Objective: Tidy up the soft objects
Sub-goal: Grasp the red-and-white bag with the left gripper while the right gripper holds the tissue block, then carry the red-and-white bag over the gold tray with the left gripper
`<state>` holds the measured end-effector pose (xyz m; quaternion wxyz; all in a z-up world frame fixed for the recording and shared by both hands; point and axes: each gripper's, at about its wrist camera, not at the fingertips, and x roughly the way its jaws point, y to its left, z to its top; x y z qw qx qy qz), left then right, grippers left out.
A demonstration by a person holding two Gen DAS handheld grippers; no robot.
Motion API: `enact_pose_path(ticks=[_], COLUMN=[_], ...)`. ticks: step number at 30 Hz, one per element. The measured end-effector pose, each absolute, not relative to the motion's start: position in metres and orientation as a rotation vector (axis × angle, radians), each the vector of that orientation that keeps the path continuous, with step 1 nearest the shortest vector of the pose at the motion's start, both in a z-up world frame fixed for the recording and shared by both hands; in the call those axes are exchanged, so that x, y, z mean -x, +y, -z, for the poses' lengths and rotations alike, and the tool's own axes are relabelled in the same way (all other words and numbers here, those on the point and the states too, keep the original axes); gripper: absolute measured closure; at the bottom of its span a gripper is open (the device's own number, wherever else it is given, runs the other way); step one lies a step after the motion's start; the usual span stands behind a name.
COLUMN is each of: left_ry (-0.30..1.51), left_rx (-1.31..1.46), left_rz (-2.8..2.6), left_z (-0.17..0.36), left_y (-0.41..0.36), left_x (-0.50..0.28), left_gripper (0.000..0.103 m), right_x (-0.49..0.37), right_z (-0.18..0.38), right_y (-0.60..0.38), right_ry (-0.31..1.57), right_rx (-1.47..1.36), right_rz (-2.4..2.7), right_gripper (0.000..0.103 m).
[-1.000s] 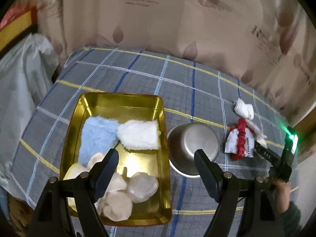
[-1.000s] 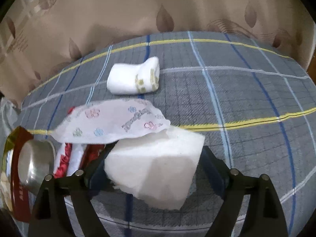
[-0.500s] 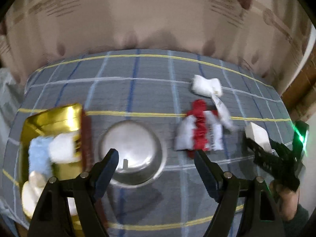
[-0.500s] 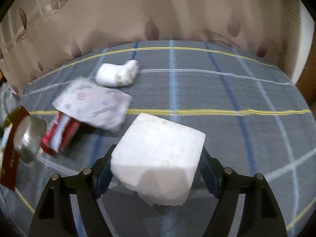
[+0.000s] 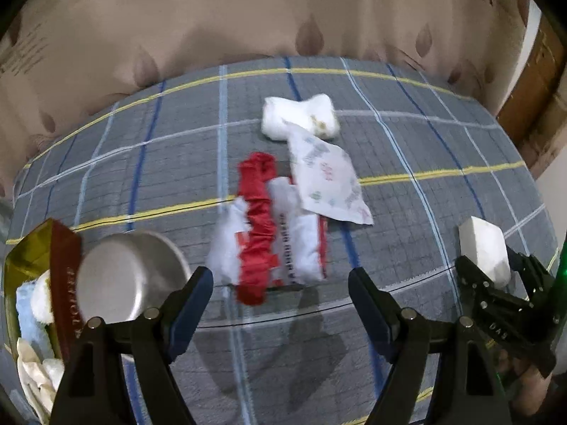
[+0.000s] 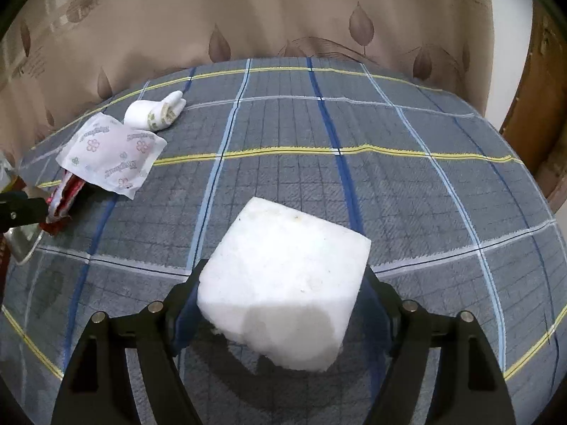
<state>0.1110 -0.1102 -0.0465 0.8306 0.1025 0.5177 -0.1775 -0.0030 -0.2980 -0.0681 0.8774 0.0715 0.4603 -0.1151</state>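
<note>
My right gripper [image 6: 281, 283] is shut on a white foam block [image 6: 283, 283] and holds it above the checked tablecloth; it also shows in the left wrist view [image 5: 492, 265] at the right. My left gripper [image 5: 281, 279] is open and empty, just in front of a red and white crumpled bag [image 5: 269, 226]. A flowered tissue packet [image 5: 326, 180] lies partly on the bag. A rolled white sock [image 5: 299, 120] lies behind it. The gold tray [image 5: 24, 258] with soft pads is at the far left.
A steel bowl [image 5: 124, 276] stands between the tray and the red bag. A curtain hangs behind the table. A wooden door frame [image 6: 542, 113] is at the right. The tablecloth [image 6: 389, 177] stretches to the right of the packet.
My left gripper has swung right, from over the gold tray to in front of the red bag. My right gripper has lifted the foam block and drawn back to the right, away from the packet.
</note>
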Motion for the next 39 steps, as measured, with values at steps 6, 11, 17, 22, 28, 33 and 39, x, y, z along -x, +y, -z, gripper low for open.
enact_pose_path(ticks=[6,11,17,22,28,33,39], left_ry=[1.08,1.117,1.154,1.159,1.165,1.149,1.129], left_rx=[-0.247,-0.254,-0.215,-0.215,-0.183,-0.187,-0.196], left_rz=[0.299,0.236,0.24,0.235,0.278,0.306,0.351], left_z=[0.059,0.081,0.089,0.081,0.063,0.046,0.028], left_y=[-0.125,-0.128,-0.123,-0.117,-0.114,-0.112,-0.11], left_x=[-0.133,-0.156,-0.16,-0.159,-0.14,-0.117,-0.094], left_gripper=[0.022,0.022,0.042,0.083,0.089,0.089,0.089], right_x=[0.001,0.001,0.001,0.0,0.0,0.0,0.0], right_z=[0.07,0.071,0.072,0.073,0.073,0.073,0.073], right_y=[-0.293,-0.293,-0.293,-0.293,-0.293,-0.292,-0.292], right_ry=[0.959,0.96,0.963,0.965,0.966,0.965,0.966], right_rx=[-0.117,-0.119,-0.122,-0.12,-0.119,-0.12,-0.12], right_rz=[0.239,0.238,0.233,0.233,0.233,0.235,0.236], right_gripper=[0.027,0.025,0.024,0.023,0.023,0.022,0.021])
